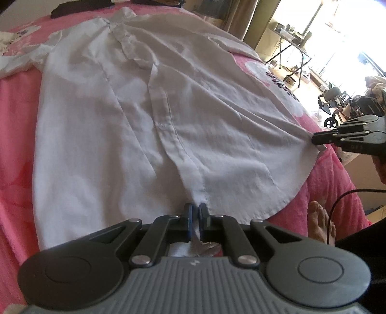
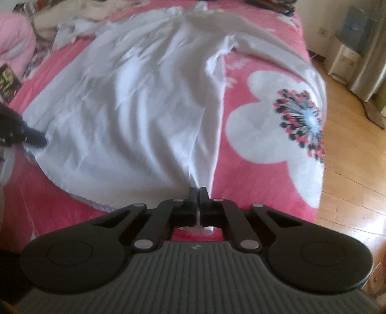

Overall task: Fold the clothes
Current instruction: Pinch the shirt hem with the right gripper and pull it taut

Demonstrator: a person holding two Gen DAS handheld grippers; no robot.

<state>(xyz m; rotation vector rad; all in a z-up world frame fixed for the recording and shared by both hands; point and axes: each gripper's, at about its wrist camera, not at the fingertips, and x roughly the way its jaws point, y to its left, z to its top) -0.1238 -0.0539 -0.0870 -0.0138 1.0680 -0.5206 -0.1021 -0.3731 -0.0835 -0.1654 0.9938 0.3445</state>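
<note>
1. Left wrist view: a pink blanket (image 1: 17, 125) with white flower shapes covers the bed. A dark garment (image 1: 79, 8) lies at its far edge, cut off by the frame. To the right are a bright window, a folding table (image 1: 292, 48) and a wheeled chair (image 1: 337, 101), all washed out by glare. A bare foot (image 1: 322, 222) and a black cable (image 1: 342, 200) show at the lower right.
2. Same view: the white shirt (image 1: 115, 116) lies spread flat, button placket up, collar far away. The left gripper (image 1: 195, 213) is pinched tight on the bottom hem at the placket. The right gripper (image 1: 316, 141) comes in from the right edge, clamped on the hem's side corner.
3. Right wrist view: the blanket's big flower (image 2: 270, 135) lies right of the shirt (image 2: 135, 116), with wooden floor (image 2: 349, 169) and a pale cabinet (image 2: 342, 60) beyond. The picture is blurred.
4. Same view: the right gripper (image 2: 198, 193) is closed on a gathered hem corner, cloth showing between the jaws. The left gripper (image 2: 36, 139) meets the hem at the left edge, mostly cut off.
</note>
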